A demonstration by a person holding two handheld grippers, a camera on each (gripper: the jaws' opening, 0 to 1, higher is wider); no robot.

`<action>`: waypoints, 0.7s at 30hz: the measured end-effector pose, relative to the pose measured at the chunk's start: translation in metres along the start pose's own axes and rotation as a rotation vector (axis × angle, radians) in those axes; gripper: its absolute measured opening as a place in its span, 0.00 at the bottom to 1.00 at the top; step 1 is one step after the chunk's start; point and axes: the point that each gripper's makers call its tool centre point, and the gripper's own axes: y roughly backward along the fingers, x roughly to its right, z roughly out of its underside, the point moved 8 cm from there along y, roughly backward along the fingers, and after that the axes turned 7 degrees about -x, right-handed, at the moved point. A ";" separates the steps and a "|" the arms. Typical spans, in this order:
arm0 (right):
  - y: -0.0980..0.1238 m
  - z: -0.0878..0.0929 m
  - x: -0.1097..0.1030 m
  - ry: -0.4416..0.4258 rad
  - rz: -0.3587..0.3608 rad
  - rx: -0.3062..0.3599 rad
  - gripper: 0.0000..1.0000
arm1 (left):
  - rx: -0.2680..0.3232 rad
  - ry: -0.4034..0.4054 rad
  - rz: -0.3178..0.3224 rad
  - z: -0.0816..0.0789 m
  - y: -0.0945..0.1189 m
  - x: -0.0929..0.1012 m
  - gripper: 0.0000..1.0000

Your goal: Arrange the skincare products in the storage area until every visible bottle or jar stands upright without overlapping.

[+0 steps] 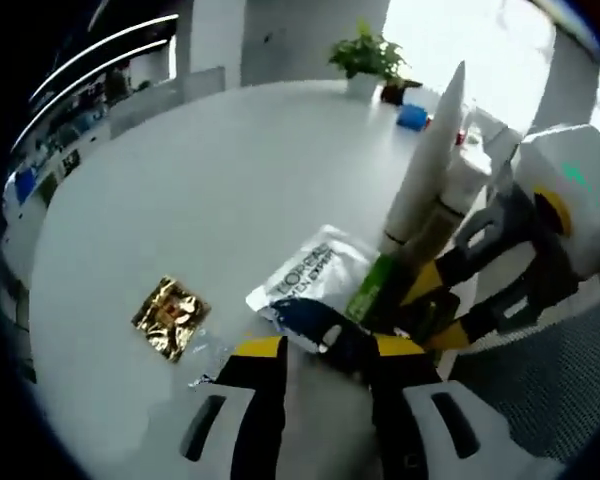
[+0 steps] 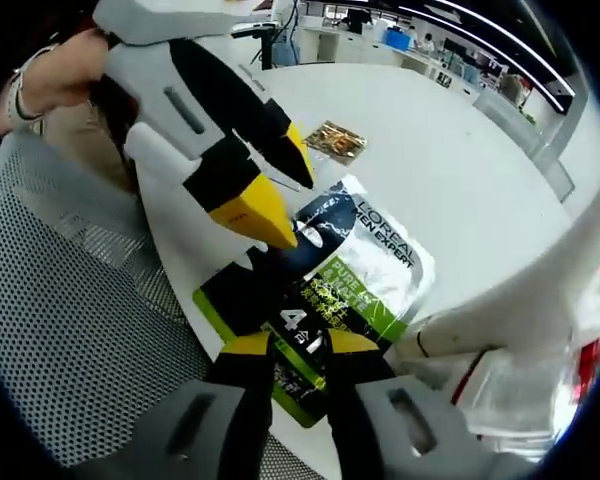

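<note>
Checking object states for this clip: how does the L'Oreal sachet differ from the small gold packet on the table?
The L'Oreal sachet is white, black and green with printed lettering; the gold packet is shiny gold foil. The sachet is clearly the larger. The right gripper is shut on the sachet's green end, with the left gripper at its dark part, while the gold packet lies untouched, apart from both. Both are flat pouches on the white table, not upright containers.

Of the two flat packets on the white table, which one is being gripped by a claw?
The L'Oreal sachet, white, black and green: the right claw pinches its near edge. The small gold packet lies apart, untouched.
</note>
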 end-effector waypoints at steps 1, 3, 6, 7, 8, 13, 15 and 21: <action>0.000 0.000 0.000 0.002 0.000 0.000 0.21 | 0.008 -0.008 0.015 -0.001 -0.001 0.001 0.28; 0.000 0.000 0.000 0.001 0.000 0.000 0.21 | 0.033 -0.030 0.001 -0.005 -0.002 0.002 0.28; 0.000 0.000 0.000 -0.002 0.001 0.000 0.21 | -0.016 -0.050 0.042 -0.004 -0.009 0.005 0.28; 0.000 0.000 0.000 -0.003 0.001 0.000 0.21 | -0.022 -0.065 0.042 -0.004 -0.013 0.005 0.29; 0.000 0.000 0.000 -0.002 0.002 -0.001 0.21 | -0.037 -0.077 0.034 -0.002 -0.015 0.004 0.30; 0.000 0.000 -0.001 0.000 0.002 -0.003 0.20 | -0.085 -0.106 0.028 0.005 -0.024 -0.002 0.30; 0.000 0.000 -0.001 -0.002 0.001 -0.004 0.20 | -0.095 -0.115 0.017 0.006 -0.025 -0.004 0.29; 0.000 -0.001 -0.001 -0.005 0.004 -0.012 0.20 | -0.101 -0.105 0.019 0.006 -0.028 -0.006 0.30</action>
